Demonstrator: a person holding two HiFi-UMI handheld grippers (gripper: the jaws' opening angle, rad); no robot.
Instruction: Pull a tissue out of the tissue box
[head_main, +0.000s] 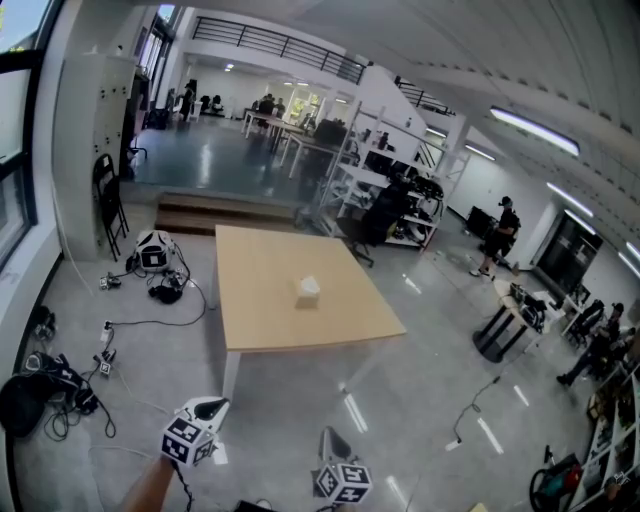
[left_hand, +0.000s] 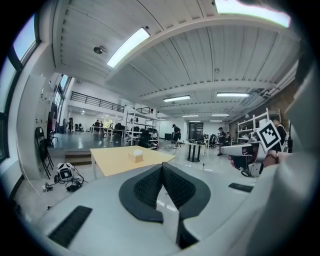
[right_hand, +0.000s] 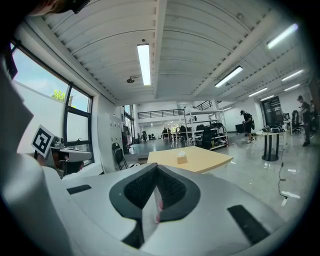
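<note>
Left tool (head_main: 207, 408) and right tool (head_main: 331, 441) both pressed together, empty, well short of the worktop (head_main: 255, 310), with the tissue box (head_main: 308, 291) mid-top straight ahead and the right one marginally better lined up.

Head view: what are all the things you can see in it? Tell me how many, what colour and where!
table: 1, light wood, middle of the floor
tissue box: 1, tan and white, on the table, near its middle
chairs: at least 1, black, by the left wall
device: 1, white and black, on the floor left of the table
cables: several, black, on the floor at left
shelves: several, white, behind the table
small table: 1, black, at right
people: several, dark clothes, at right and far back
arm: 1, bottom left
left gripper: 1, white, bottom left, jaws together
right gripper: 1, white, bottom middle, jaws together
</note>
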